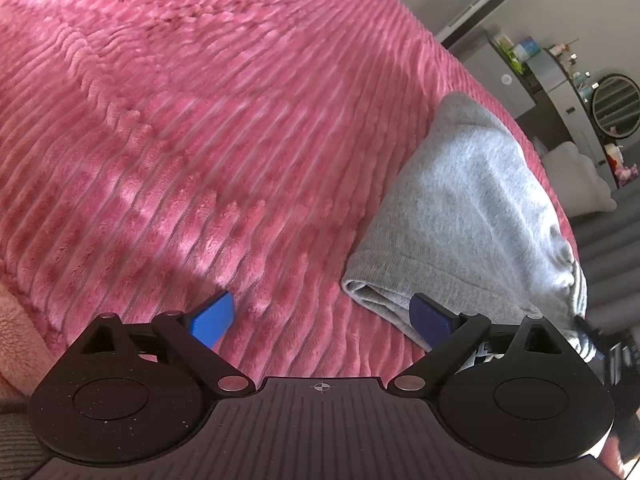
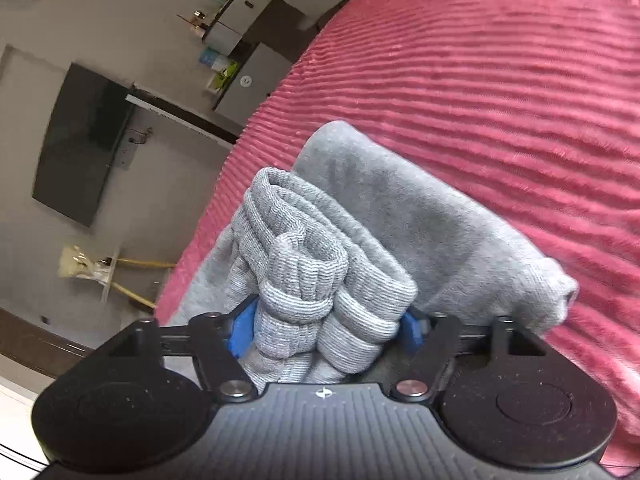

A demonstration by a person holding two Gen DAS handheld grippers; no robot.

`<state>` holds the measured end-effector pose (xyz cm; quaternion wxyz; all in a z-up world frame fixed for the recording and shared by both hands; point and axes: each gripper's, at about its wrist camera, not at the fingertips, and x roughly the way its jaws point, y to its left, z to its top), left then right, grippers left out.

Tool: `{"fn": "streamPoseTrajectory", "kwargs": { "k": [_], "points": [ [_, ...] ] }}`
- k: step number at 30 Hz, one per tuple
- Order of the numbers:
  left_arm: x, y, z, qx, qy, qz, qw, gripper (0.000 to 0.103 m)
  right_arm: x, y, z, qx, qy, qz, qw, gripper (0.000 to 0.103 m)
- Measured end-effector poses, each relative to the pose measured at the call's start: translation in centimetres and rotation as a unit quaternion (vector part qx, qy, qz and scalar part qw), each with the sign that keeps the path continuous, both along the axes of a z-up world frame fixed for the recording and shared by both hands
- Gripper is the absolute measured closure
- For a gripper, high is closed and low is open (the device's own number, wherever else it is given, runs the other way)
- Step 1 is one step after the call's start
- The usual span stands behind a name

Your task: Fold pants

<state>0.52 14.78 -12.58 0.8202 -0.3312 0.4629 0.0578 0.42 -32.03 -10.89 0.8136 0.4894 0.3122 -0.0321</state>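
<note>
The grey pants (image 1: pixel 472 216) are seen folded into a compact bundle lying on the pink ribbed blanket (image 1: pixel 200 140), close to the bed edge where the blanket drops away toward the room. In the left wrist view, the left gripper (image 1: pixel 322 320) is held with its 2 blue fingers (image 1: pixel 214 316) spread wide and nothing between them; 1 finger is over bare blanket, the other overlaps the near folded corner of the pants, though contact cannot be judged. A broad stretch of uncovered blanket is seen ahead and to the left of the bundle. To the right, past the bed edge, a cabinet (image 1: pixel 516 80) with small items on top and a round mirror (image 1: pixel 616 106) are visible, well apart from the pants.

In the right wrist view, the right gripper (image 2: pixel 326 330) is clenched on the ribbed cuffs (image 2: pixel 304 276) of the pants, which are bunched in thick rolls between the blue fingers (image 2: pixel 242 330). Most of both fingers is hidden by the fabric. The far side of the bundle (image 2: pixel 400 208) is blurred. Beyond the bed edge a dark wall-mounted screen (image 2: pixel 80 144) is seen. The lower part of both views is cut off by the gripper bodies.
</note>
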Motion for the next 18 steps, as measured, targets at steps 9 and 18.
{"fn": "streamPoseTrajectory", "kwargs": {
  "k": [9, 18],
  "points": [
    [0.0, 0.2, -0.1, -0.004, -0.001, 0.002, 1.0000, 0.006, 1.5, 1.4, 1.6, -0.070, -0.005, 0.037, 0.997, 0.049],
    [-0.1, -0.9, 0.5, -0.016, -0.038, -0.050, 0.9979, 0.006, -0.3, 1.6, 8.8, -0.094, -0.124, 0.042, 0.987, 0.051]
  ]
}}
